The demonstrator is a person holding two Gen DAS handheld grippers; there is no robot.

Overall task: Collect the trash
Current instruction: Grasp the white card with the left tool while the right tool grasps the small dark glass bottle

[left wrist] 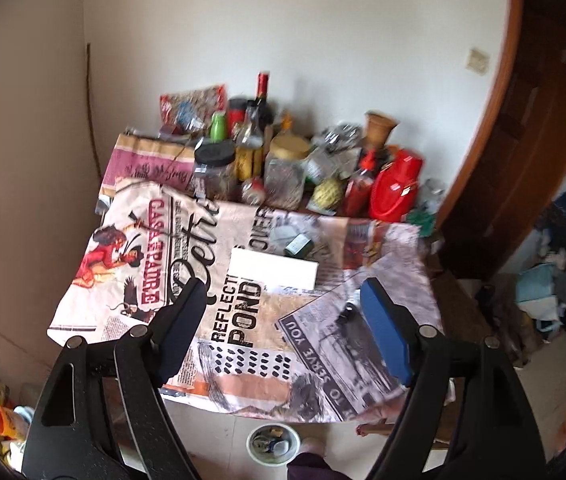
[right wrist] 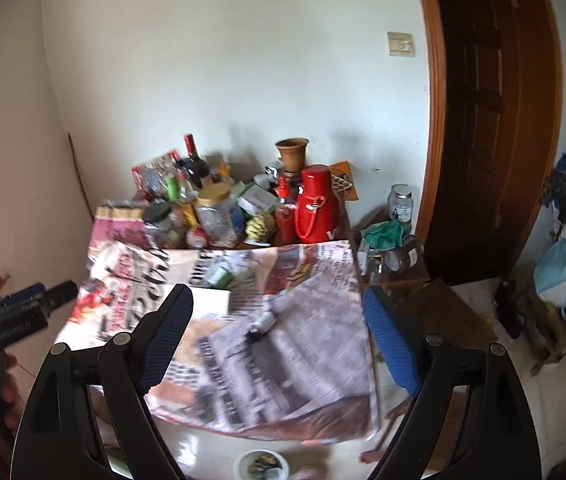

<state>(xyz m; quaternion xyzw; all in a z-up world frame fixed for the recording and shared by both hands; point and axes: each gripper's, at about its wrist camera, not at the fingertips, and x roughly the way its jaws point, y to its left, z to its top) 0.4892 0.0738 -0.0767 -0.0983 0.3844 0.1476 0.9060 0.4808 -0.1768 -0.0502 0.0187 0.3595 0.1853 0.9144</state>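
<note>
A table under a printed newspaper-style cloth [left wrist: 243, 336] holds loose items. A flat white box [left wrist: 273, 274] lies mid-table. A small green carton [left wrist: 299, 246] sits behind it, and a small dark-capped bottle [left wrist: 346, 314] lies on its side to the right. My left gripper [left wrist: 283, 322] hovers open above the near half of the table with nothing between its fingers. My right gripper [right wrist: 279, 338] is also open and empty, above the bottle [right wrist: 263, 324] and white box [right wrist: 211, 300]. The left gripper [right wrist: 49, 290] shows at that view's left edge. A white bin [left wrist: 273, 444] with scraps stands on the floor below.
Jars, bottles, a red thermos [right wrist: 317, 204] and a clay pot [right wrist: 291, 152] crowd the table's back against the wall. A low side stand [right wrist: 391, 248] with a jar and green bag sits right. A wooden door [right wrist: 495, 120], floor bags and clutter lie further right.
</note>
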